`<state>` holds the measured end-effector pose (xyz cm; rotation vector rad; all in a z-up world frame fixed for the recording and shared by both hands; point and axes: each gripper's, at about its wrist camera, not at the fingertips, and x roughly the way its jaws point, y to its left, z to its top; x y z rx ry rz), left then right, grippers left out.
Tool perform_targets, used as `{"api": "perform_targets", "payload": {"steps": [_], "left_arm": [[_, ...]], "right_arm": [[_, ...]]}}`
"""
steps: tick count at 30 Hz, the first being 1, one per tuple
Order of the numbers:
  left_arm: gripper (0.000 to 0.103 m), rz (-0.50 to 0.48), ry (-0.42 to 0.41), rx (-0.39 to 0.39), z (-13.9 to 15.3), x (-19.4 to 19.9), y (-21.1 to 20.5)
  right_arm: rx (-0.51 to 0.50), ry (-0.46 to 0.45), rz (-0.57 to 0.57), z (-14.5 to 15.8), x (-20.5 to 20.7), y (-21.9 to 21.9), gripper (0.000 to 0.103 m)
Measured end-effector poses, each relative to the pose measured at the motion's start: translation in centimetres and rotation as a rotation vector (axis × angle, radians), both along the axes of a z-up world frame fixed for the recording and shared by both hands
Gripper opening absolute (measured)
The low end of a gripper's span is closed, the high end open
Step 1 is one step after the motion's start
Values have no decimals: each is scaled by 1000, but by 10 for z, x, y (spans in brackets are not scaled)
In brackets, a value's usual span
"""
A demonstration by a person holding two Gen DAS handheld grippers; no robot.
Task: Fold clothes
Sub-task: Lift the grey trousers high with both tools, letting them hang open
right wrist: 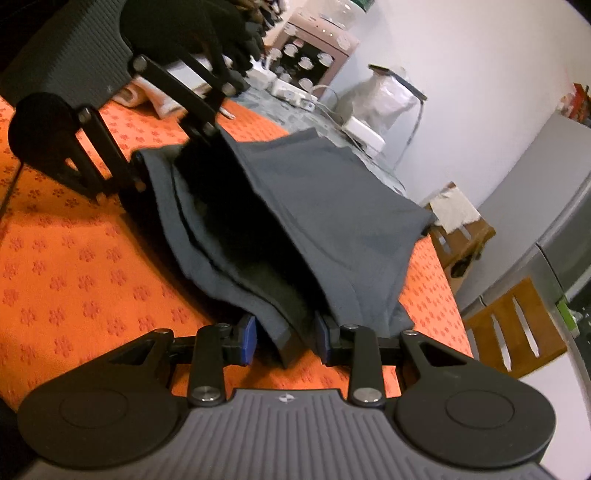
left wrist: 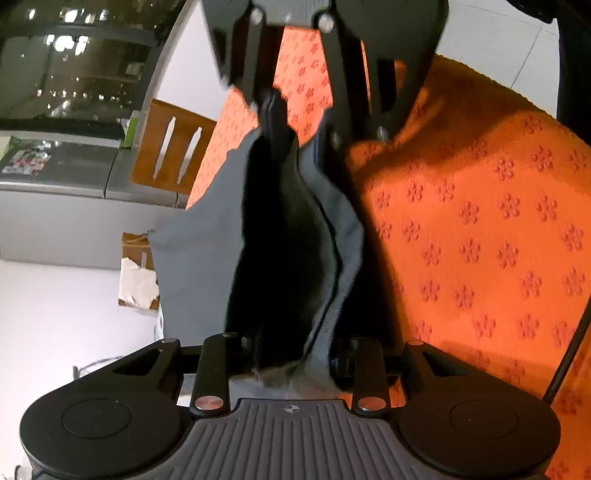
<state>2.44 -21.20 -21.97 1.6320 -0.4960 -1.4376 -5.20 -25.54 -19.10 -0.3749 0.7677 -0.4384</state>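
Dark grey garment (right wrist: pixel 314 206) stretched between two hand-held grippers above a bench draped in an orange cloth (right wrist: pixel 74 240) with a raised flower pattern. Left hand-held gripper (left wrist: pixel 291 354) clamped on one end of the garment, folds of fabric bunched between its fingers. Right hand-held gripper (right wrist: pixel 284 338) clamped on the other end, blue pads (right wrist: pixel 249 334) pressed against several layers of fabric. Seen from the left wrist: right hand-held gripper (left wrist: pixel 269 96) at the top of the frame, pinching the far end; garment sagging in a dark hollow between the two; wooden chair back (left wrist: pixel 173 147) and grey fridge (left wrist: pixel 74 170) off to the left; cardboard box (left wrist: pixel 136 273) below. Seen from the right wrist only: left hand-held gripper (right wrist: pixel 162 155) at upper left, held by a black-gloved hand (right wrist: pixel 207 29); white power strips and cables (right wrist: pixel 291 92) beyond the bench's far edge; a clear jug (right wrist: pixel 388 92); two wooden chairs (right wrist: pixel 513 328) at right.
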Motion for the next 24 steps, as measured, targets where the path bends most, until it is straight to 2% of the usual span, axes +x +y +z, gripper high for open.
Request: {"api": "perform_targets", "payload": {"steps": [5,8,13,14,15,18,21,24], "left_arm": [[37,22,-61,-16,-7,7,-3],[37,63,-47,-48,3,13,2],[36,124,-39,-16,1,14,-9],[35,136,-33,-14,3,16,-11],[31,153,-20,-18,8,19,-12],[21,194,13,-51,29,22,-11],[17,196,40,-95,52,20,-8],[15,190,68,-142,74,10,11]], "right_arm": [[-87,11,21,-6,1,0,34],[-124,-18,-41,2,-9,-8,28],[-181,21,-6,1,-4,-6,27],[-176,30,-4,1,-3,-9,21],[-177,37,5,3,-3,-9,13],[-189,45,36,16,-5,-8,6],[-206,47,54,36,-12,1,4],[-232,58,68,59,-22,14,4]]}}
